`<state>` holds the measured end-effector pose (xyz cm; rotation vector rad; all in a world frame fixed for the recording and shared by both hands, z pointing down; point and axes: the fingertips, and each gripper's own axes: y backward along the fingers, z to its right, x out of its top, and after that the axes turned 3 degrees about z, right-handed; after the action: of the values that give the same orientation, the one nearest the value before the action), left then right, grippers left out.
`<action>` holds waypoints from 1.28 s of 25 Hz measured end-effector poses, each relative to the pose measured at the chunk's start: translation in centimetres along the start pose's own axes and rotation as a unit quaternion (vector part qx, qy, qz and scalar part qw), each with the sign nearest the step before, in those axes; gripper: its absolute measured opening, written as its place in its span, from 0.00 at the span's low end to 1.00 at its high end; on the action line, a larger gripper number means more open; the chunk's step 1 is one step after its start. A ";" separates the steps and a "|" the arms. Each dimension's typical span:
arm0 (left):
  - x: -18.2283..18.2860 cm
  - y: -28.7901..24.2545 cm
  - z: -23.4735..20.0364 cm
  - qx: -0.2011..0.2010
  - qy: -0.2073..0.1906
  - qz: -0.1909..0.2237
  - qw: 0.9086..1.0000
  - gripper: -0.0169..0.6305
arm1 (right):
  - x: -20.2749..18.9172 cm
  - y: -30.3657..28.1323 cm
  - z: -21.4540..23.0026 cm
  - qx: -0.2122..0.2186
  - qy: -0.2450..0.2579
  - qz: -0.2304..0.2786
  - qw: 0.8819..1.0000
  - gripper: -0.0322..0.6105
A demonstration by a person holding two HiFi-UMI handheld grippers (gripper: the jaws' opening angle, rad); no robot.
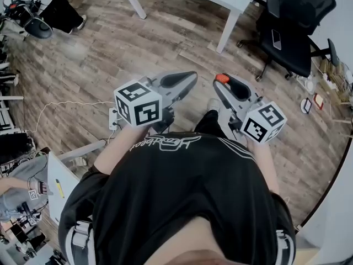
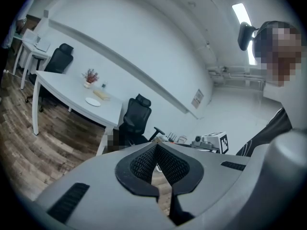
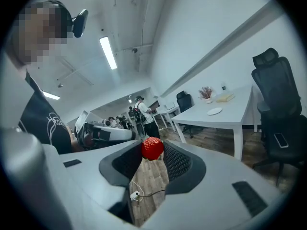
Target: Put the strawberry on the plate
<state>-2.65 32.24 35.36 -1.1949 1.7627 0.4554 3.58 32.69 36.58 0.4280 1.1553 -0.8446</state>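
Observation:
A red strawberry (image 3: 152, 148) is pinched at the tips of my right gripper (image 3: 152, 145), which is shut on it; in the head view the strawberry (image 1: 222, 78) shows at the front of that gripper (image 1: 223, 81). My left gripper (image 1: 190, 77) is held beside it at waist height. Its jaws (image 2: 156, 144) meet at the tips with nothing between them. A white plate (image 2: 92, 101) lies on a long white table (image 2: 57, 83) across the room. The same plate (image 3: 214, 111) appears far off in the right gripper view. Both grippers are well away from it, over the wooden floor.
Black office chairs (image 1: 292, 26) (image 2: 135, 119) stand by the table. A power strip with a white cable (image 1: 113, 117) lies on the floor by my feet. The table's legs (image 1: 228, 29) are ahead. On the table are a small plant (image 2: 89, 76) and a yellowish object (image 2: 101, 94). People stand far back (image 3: 139, 110).

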 end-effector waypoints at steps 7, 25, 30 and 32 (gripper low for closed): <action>2.9 -7.3 -3.0 -0.001 0.003 0.011 1.000 0.04 | 2.5 -0.6 7.4 0.000 0.020 -0.014 1.000 0.26; 12.0 -22.6 -3.9 -0.001 -0.027 0.030 0.999 0.04 | 13.5 0.5 22.2 0.023 0.055 0.002 0.998 0.26; 13.3 -23.2 -3.8 0.012 -0.051 0.032 0.998 0.04 | 15.1 -0.3 22.4 0.039 0.064 0.017 0.997 0.26; 13.6 -23.2 -3.9 0.015 -0.053 0.036 0.998 0.04 | 15.4 -0.5 22.4 0.043 0.073 0.018 0.996 0.26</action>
<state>14.32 11.70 30.12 -1.0697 1.7190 0.5246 19.43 11.42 30.80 0.5874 1.2463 -0.8439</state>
